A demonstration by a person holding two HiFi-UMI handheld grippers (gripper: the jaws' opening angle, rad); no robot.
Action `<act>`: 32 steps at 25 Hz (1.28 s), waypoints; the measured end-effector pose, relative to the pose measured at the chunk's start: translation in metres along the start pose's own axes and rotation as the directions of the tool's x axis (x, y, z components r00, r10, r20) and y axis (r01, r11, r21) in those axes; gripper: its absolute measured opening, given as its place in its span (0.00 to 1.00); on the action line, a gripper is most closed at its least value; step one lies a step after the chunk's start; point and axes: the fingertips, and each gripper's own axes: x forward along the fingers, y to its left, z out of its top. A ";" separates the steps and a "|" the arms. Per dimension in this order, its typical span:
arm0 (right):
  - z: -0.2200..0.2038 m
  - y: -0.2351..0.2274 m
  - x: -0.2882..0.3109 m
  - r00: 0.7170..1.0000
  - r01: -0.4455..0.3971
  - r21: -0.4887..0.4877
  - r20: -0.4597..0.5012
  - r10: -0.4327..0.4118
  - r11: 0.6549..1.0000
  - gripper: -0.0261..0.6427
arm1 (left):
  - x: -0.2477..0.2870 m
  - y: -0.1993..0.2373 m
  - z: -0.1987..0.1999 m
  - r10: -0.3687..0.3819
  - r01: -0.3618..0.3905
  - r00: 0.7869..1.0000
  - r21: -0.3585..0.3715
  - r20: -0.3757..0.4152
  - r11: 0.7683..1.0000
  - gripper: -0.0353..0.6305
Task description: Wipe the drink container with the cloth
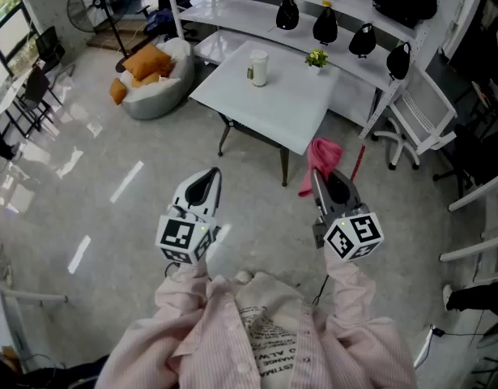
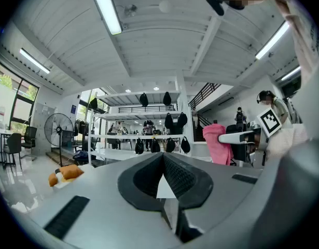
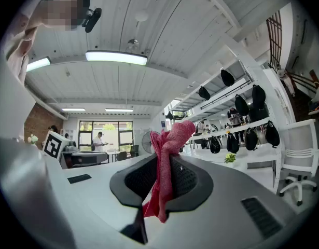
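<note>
Holding both tools out ahead of you over the floor, you have the left gripper (image 1: 205, 185) fully closed. In the left gripper view its two dark ribbed pads (image 2: 182, 176) meet along a single seam, with nothing caught between them. The right gripper (image 1: 328, 183) is clamped on the cloth (image 1: 321, 156). In the right gripper view this pink-red cloth (image 3: 166, 160) is pinched between the pads, a bunched end standing above the jaws and a shorter tail hanging below them. From the left gripper view the same cloth (image 2: 220, 143) shows off to the right, draped from the other tool. The drink container (image 1: 257, 66), a white lidded cup with a greenish band around its middle, stands upright on the white table (image 1: 293, 108), toward that table's far side. It is well apart from both grippers, and a small potted plant (image 1: 317, 57) sits near it. Any lettering on the cup's band is too small to make out. Each gripper carries a marker cube (image 1: 183, 238) with black-and-white square codes on its faces, and the right one (image 1: 354, 235) shows two such faces. Dark print runs across the front of your pink striped shirt (image 1: 265, 331), but it is upside down and creased, and you cannot read a whole word of it.
</note>
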 end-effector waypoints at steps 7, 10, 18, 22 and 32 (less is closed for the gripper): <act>0.000 -0.009 0.000 1.000 -0.007 0.018 0.001 0.007 1.000 0.11 | 0.006 -0.008 0.001 -0.002 0.002 1.000 0.028 0.003 1.000 0.06; -0.001 -0.012 0.001 1.000 -0.014 0.018 0.004 0.014 1.000 0.11 | 0.006 -0.008 -0.002 0.007 -0.007 1.000 0.031 -0.007 0.999 0.06; -0.010 -0.017 0.006 0.999 -0.043 0.025 -0.010 0.043 0.999 0.11 | 0.013 -0.011 -0.006 0.021 -0.021 1.000 0.016 -0.002 1.000 0.06; -0.013 -0.021 0.008 0.999 -0.048 0.036 -0.013 0.049 0.998 0.11 | 0.017 -0.007 -0.008 0.042 -0.042 0.999 0.000 -0.010 0.999 0.06; -0.016 -0.042 0.024 0.999 -0.033 0.059 -0.007 0.034 0.998 0.11 | 0.040 -0.002 -0.011 0.011 -0.011 1.000 -0.043 0.000 0.999 0.51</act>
